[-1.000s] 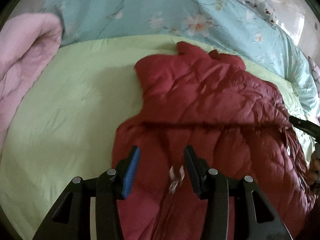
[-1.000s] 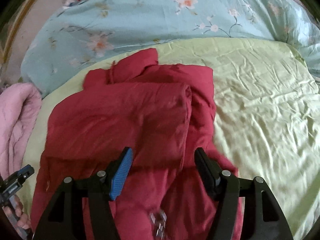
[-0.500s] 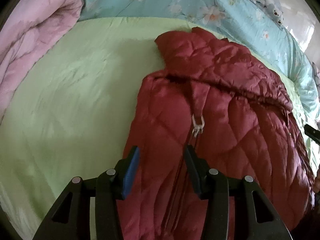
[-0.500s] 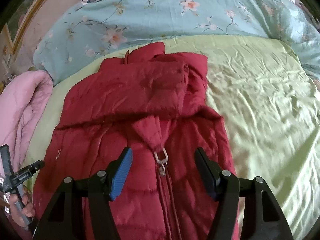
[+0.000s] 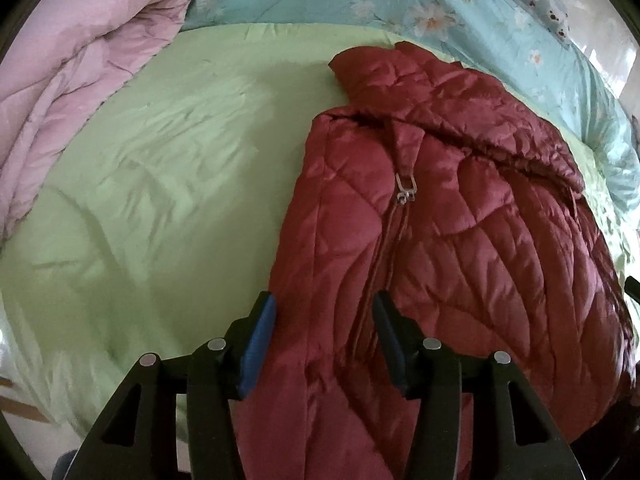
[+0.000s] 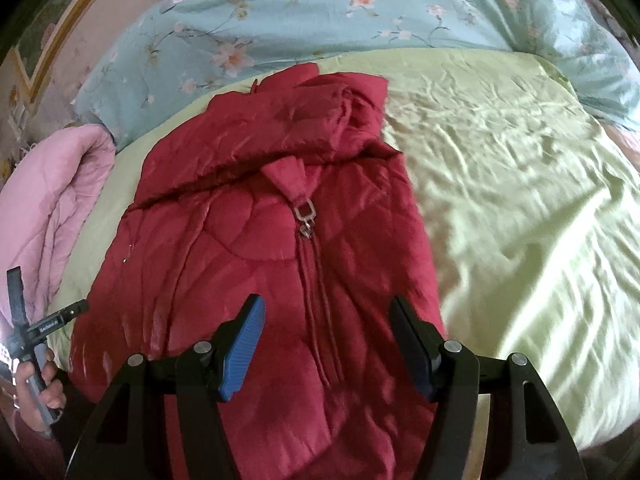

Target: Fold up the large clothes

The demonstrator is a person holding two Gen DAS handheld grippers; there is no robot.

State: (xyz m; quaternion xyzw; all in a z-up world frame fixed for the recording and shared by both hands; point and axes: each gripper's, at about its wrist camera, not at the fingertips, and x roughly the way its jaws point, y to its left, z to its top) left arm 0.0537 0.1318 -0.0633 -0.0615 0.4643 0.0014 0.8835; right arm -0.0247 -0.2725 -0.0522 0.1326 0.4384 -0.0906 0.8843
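A dark red quilted jacket lies on the light green bed sheet, zipped, with a metal zip pull near the collar. Its upper part is folded over at the far end. It also shows in the right wrist view, with the zip pull at the middle. My left gripper is open and empty above the jacket's near left edge. My right gripper is open and empty above the jacket's near part, right of the zip line.
A rolled pink quilt lies at the left of the bed. A blue floral duvet runs along the far side. The sheet is bare to the right of the jacket. The hand holding the left gripper shows at left.
Both grippers have drawn back toward the near end of the jacket, and more of it now shows. The zip pull now lies farther away. Both stayed open.
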